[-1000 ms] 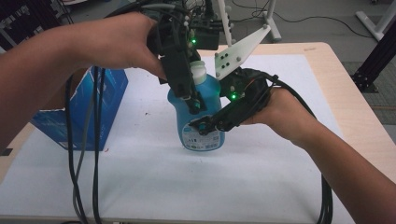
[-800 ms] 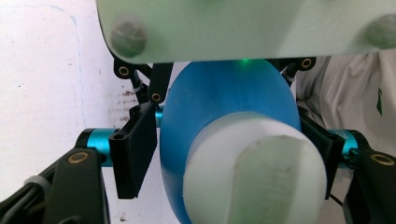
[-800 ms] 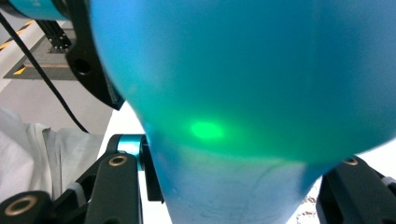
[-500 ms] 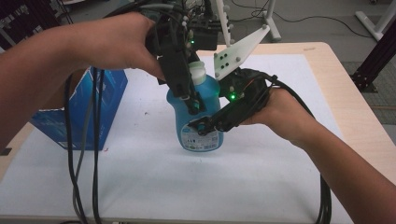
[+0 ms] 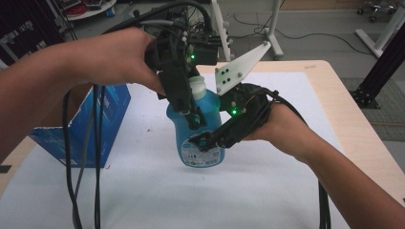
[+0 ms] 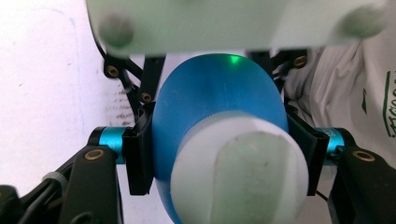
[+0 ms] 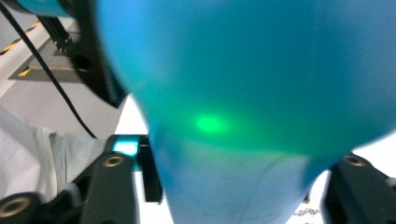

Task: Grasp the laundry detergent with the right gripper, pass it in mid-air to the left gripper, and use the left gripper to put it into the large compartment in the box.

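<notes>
A blue bottle (image 5: pixel 200 143) with a white cap (image 5: pixel 197 87) stands upright on the white mat (image 5: pixel 267 191). My left gripper (image 5: pixel 193 119) comes down from above. Its jaws have just been closing, and its pads (image 6: pixel 140 158) now press on both sides of the bottle (image 6: pixel 215 102) below the cap (image 6: pixel 243 177). My right gripper (image 5: pixel 210 140) reaches in from the right around the bottle's lower body. Its jaws have just been opening. The bottle (image 7: pixel 243 70) still sits between them, and the right gripper (image 7: pixel 243 179) stands open with its pads close to the bottle's sides.
An open blue cardboard box (image 5: pixel 90 119) lies at the left of the mat. Black cables (image 5: pixel 81 167) hang from my left hand in front of it. The wooden table edge (image 5: pixel 353 119) runs along the right, with a black stand (image 5: pixel 382 62) beyond it.
Both hands have stayed in place at the bottle. The bottle has not moved. The jaw movements are too small to make out in the high view.
</notes>
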